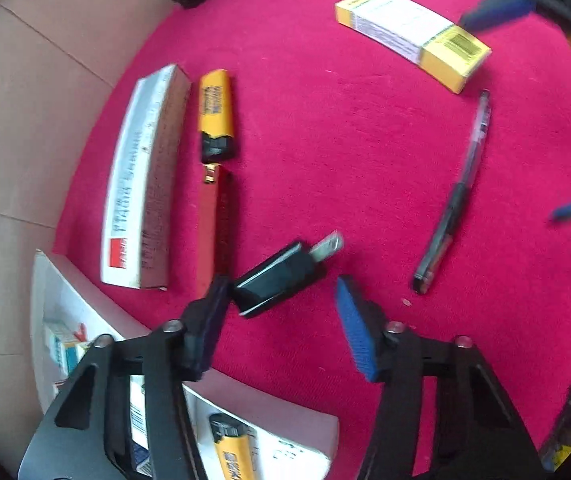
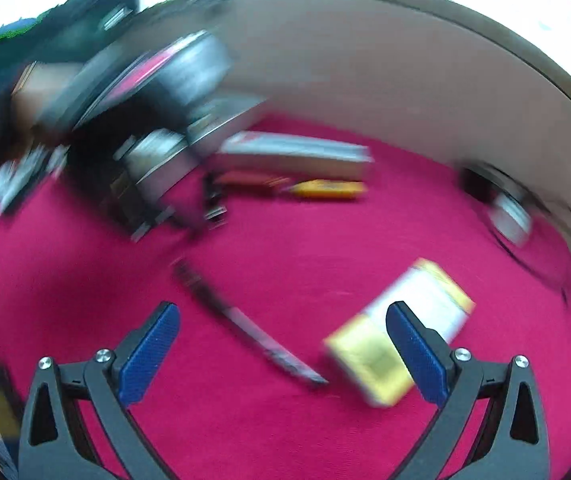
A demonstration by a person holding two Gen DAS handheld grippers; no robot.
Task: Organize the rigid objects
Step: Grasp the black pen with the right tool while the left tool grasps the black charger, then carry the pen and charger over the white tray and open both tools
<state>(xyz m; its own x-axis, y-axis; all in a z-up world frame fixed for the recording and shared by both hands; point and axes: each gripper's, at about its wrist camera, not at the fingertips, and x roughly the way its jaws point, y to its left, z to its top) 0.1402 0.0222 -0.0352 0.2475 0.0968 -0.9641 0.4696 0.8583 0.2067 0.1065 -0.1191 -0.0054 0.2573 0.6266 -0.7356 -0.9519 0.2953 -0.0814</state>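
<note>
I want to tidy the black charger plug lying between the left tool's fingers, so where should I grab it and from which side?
Grip the charger plug across its blocky black body, not the thin metal prongs, which point away from the left tool. Come straight forward and down: the open fingers already flank the body, and its flat sides suit the pads.

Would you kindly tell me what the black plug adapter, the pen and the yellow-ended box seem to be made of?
Black plug adapter: apparently glossy hard plastic, with light streaks along its edges; the prongs look like dull metal.
Pen: seemingly clear plastic barrel with a dark, matte grip.
Yellow-ended box: probably printed cardboard, with folded edges and a barcode.
</note>
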